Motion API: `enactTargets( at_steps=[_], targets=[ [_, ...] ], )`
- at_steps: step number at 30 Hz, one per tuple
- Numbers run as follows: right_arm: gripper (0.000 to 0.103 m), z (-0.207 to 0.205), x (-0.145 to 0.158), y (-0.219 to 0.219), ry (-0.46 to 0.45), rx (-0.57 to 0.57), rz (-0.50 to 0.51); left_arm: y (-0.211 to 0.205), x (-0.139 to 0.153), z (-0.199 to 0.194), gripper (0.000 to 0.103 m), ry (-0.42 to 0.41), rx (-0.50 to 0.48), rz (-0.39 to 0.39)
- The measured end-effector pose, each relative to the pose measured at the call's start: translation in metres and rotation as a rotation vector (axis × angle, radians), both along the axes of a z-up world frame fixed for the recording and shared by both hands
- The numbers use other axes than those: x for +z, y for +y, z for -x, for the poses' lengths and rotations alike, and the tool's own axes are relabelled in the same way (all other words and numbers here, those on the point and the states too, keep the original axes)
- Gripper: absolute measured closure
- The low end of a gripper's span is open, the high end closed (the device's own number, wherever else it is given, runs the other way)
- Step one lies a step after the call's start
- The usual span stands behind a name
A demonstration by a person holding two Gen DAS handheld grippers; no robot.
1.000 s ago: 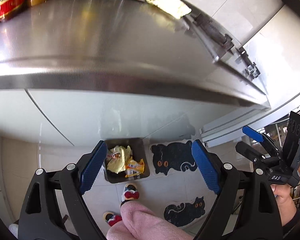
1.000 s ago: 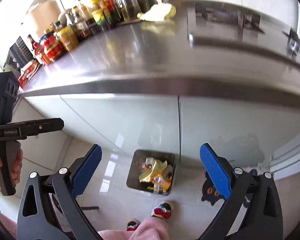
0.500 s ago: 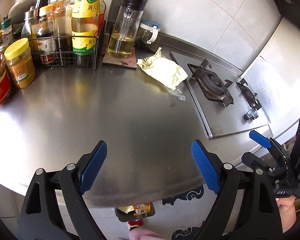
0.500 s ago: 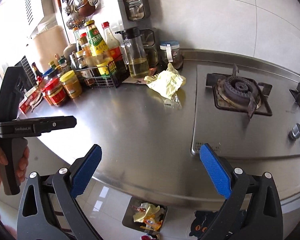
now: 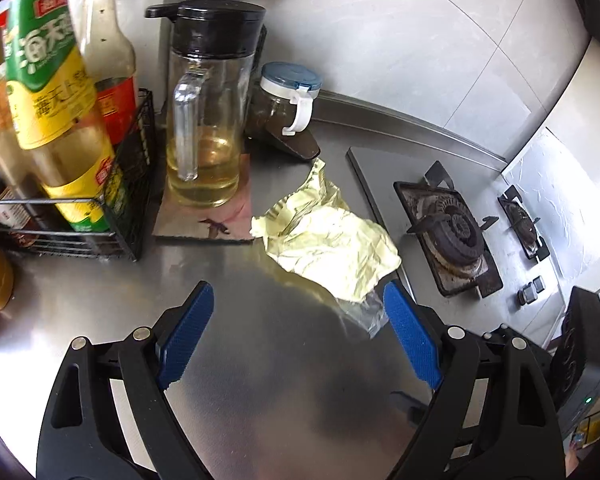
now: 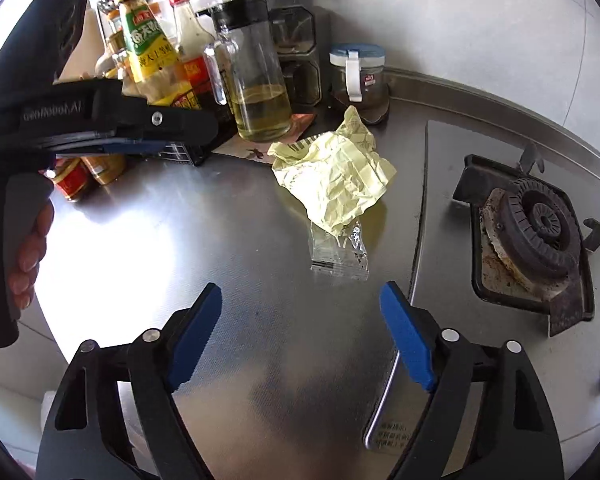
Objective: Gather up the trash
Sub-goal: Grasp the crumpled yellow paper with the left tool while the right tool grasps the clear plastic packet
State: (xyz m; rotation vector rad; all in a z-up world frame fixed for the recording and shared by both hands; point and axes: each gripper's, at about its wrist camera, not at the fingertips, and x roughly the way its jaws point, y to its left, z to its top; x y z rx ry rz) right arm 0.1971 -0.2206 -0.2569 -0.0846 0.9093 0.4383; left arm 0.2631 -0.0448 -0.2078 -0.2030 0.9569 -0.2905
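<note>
A crumpled pale yellow wrapper [image 5: 328, 240] [image 6: 336, 172] lies on the steel counter [image 5: 260, 360] beside the stove. A small clear plastic wrapper [image 5: 360, 312] [image 6: 340, 252] pokes out from under its near edge. My left gripper [image 5: 298, 296] hovers over the counter, open and empty, with the wrappers just beyond its right finger [image 5: 408, 336]. My right gripper [image 6: 300, 294] hangs in front of the clear wrapper; its jaws are closing with nothing between them. The left gripper [image 6: 188, 140] shows side-on at the left of the right wrist view.
A glass oil jug [image 5: 208, 120] and a blue-lidded jar [image 5: 288, 100] stand behind the wrappers. A wire rack of sauce bottles [image 5: 80, 200] fills the left. Gas burners [image 6: 536, 224] lie to the right. A hand [image 6: 28, 248] grips the left gripper's handle.
Both grippers rose from the floor bin and cabinet front, then moved in over the counter toward the yellow wrapper. The right jaws have narrowed slightly.
</note>
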Motion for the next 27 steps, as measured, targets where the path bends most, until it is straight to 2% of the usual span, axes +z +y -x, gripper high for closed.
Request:
enactTargets(
  at_steps=[4,15,20,22,23,26,27],
  targets=[
    [0.038,-0.02,-0.011,0.004,0.014,0.007,0.036,-0.013,-0.013,-0.031,0.021,0.03,-0.02,0.013],
    [0.04,-0.048,-0.029,0.002,0.048,0.005,0.024,-0.042,-0.053,-0.079,0.021,0.071,-0.053,0.003],
    [0.053,-0.051,-0.038,-0.002,0.07,-0.005,0.01,-0.046,-0.067,-0.088,0.023,0.094,-0.055,0.011],
    [0.056,-0.052,-0.037,-0.004,0.064,-0.012,0.007,-0.047,-0.069,-0.089,0.038,0.092,-0.061,0.026],
    [0.056,-0.052,-0.037,-0.006,0.057,-0.014,0.013,-0.049,-0.07,-0.088,0.049,0.092,-0.069,0.026],
    [0.059,-0.05,-0.037,-0.006,0.045,-0.015,0.005,-0.054,-0.07,-0.086,0.057,0.081,-0.089,0.012],
    [0.06,-0.048,-0.037,-0.006,0.04,-0.014,0.002,-0.055,-0.07,-0.085,0.079,0.079,-0.104,0.022]
  ],
)
